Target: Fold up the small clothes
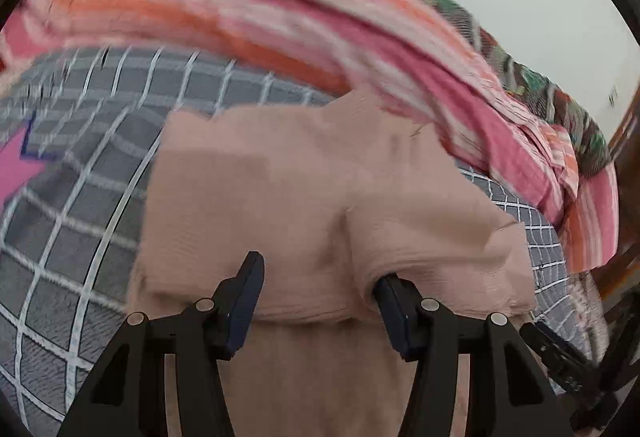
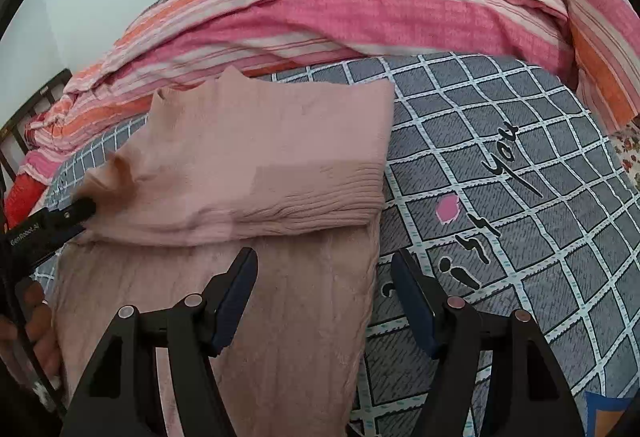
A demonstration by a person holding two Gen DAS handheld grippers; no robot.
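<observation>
Garment is lying folded on checked sheet, striped blanket bunching behind. Left gripper and right gripper are both gaping, gripping nothing.

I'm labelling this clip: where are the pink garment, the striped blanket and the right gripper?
pink garment [image 2: 280, 141]: right wrist view, folded-over upper layer.
striped blanket [image 2: 360, 17]: right wrist view, broad pink stripe.
right gripper [image 2: 324, 301]: right wrist view, midway between its open fingertips.

Soft daylight, left view motion-blurred, fisheye-warped edges

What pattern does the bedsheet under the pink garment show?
The bedsheet is grey with a white grid of squares; the right wrist view shows it best.
</observation>
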